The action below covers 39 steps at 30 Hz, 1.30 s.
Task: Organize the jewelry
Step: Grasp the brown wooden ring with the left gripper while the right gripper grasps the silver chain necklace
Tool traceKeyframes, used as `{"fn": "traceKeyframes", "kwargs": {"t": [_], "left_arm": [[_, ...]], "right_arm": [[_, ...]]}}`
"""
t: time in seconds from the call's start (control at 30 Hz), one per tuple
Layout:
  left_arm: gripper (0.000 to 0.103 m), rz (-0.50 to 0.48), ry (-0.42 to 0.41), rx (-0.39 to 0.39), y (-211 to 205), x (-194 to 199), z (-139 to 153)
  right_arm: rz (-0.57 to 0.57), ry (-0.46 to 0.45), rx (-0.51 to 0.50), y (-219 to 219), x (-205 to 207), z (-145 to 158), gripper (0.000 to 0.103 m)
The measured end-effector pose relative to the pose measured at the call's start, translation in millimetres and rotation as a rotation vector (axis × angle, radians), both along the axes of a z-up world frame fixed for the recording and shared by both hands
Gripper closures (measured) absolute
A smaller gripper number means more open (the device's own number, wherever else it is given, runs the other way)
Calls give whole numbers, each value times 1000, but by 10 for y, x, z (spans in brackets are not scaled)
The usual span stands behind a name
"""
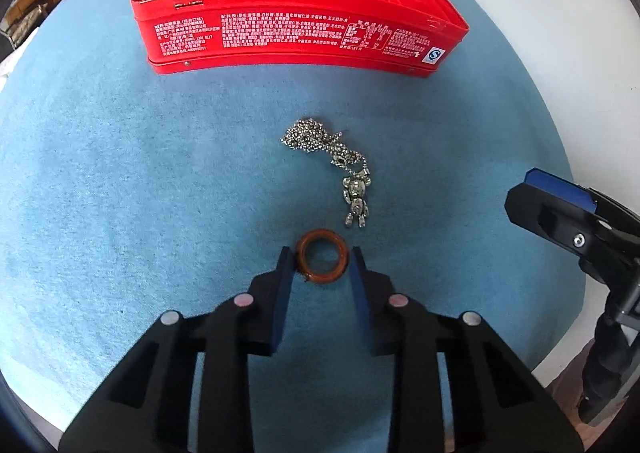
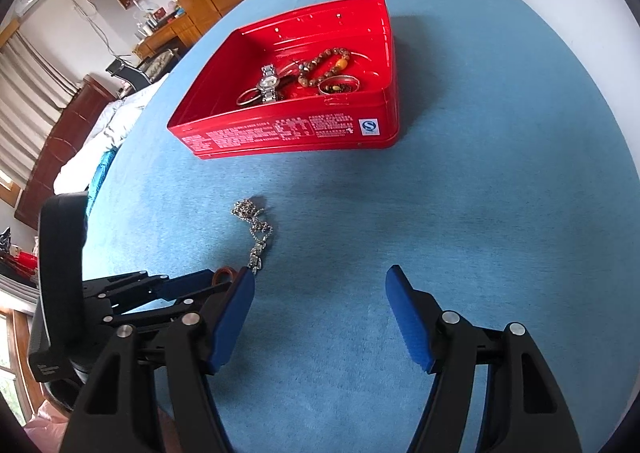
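Your left gripper (image 1: 322, 259) sits low over the blue cloth (image 1: 120, 193), fingers either side of the brown ring (image 1: 322, 262); the left pad looks to touch the ring's rim, the right pad stands just off it, so the fingers bracket it w/o a full squeeze; can't tell if it's truly pinched. The ring is a thick, glossy, reddish-brown band, flat on the cloth, hole facing up.

Just beyond it lies the silver necklace (image 1: 332, 161): ball chain bunched in a loose heap, a small jointed bear pendant (image 1: 356, 203) trailing toward the ring, apart from it.

The red tin (image 2: 288, 133) stands nearer the cloth's far edge, lid off, white print along its near wall; inside are a metal watch (image 2: 267, 87), a brown bead bracelet (image 2: 324, 63) w/ one amber bead, a plain silver bangle (image 2: 250, 96) and a 2nd bangle w/ beads inside it.

Your right gripper (image 2: 320, 281) hangs over bare cloth, fingers spread wide, nothing between them.
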<state>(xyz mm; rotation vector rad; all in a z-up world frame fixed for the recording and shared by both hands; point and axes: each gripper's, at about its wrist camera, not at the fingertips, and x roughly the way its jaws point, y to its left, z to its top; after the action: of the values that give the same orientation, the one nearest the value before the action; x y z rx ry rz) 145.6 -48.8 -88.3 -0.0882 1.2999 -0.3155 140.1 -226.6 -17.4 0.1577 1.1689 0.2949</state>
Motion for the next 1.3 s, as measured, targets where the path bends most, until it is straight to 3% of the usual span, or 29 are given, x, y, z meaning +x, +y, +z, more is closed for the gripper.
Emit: {"fn": "traceKeyframes", "kwargs": {"t": [0.23, 0.47, 0.87, 1.3], "left_arm": [[76, 26, -1, -25, 131, -24, 52], [76, 102, -54, -6, 415, -47, 235], [76, 180, -60, 10, 859, 108, 288], [76, 179, -52, 6, 914, 214, 249]], "right_arm": [[14, 8, 1, 42, 17, -34, 35], [53, 14, 5, 226, 69, -58, 36], [153, 64, 5, 733, 305, -246, 52], [165, 120, -27, 867, 523, -487, 63]]}}
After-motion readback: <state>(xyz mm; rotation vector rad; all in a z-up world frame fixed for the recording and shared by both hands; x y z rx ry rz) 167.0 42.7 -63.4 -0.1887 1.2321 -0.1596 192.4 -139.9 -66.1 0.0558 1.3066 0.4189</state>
